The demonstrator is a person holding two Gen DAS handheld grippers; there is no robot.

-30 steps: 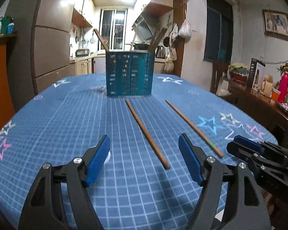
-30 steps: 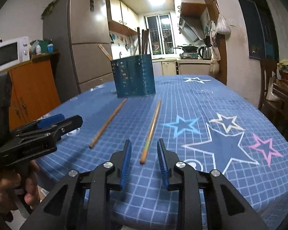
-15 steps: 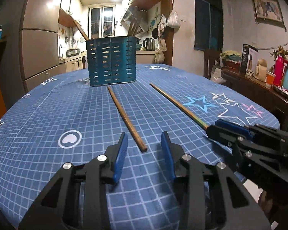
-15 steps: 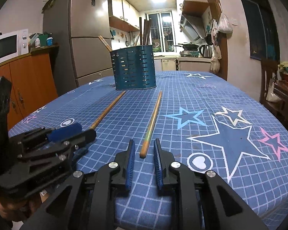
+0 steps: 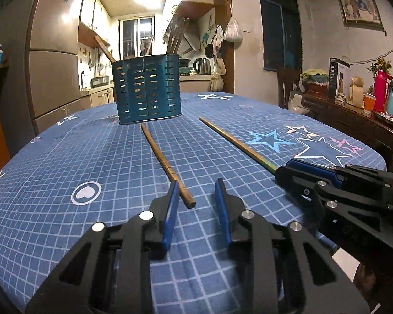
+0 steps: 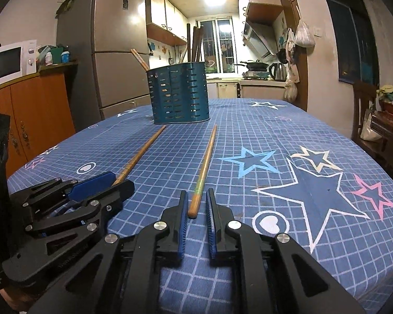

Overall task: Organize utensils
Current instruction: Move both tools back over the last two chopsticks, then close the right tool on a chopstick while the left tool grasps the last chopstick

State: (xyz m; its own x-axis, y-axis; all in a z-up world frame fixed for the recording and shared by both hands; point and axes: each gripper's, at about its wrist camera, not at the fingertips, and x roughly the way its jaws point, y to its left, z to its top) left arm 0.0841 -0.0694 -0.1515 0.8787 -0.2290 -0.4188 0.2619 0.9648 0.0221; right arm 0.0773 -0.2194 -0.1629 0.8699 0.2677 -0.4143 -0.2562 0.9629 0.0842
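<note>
Two wooden chopsticks lie on the blue star tablecloth in front of a teal slotted utensil holder (image 5: 146,89) that holds several sticks. My left gripper (image 5: 195,191) is open, low over the table, with the near end of the left chopstick (image 5: 165,162) between its fingertips, close to the left pad. My right gripper (image 6: 196,201) is open but narrow, its fingertips on either side of the near end of the right chopstick (image 6: 205,163). The holder (image 6: 179,93) and the left chopstick (image 6: 141,153) also show in the right wrist view.
The table (image 5: 52,170) has a rounded front edge close below both grippers. A fridge (image 6: 112,52) and orange cabinet (image 6: 36,104) stand at left. A cluttered sideboard (image 5: 353,104) and a chair (image 6: 364,104) stand at right.
Both grippers have dropped low and moved forward to the chopsticks' near ends. The left jaws narrowed from wide open; the right jaws stayed narrow.
</note>
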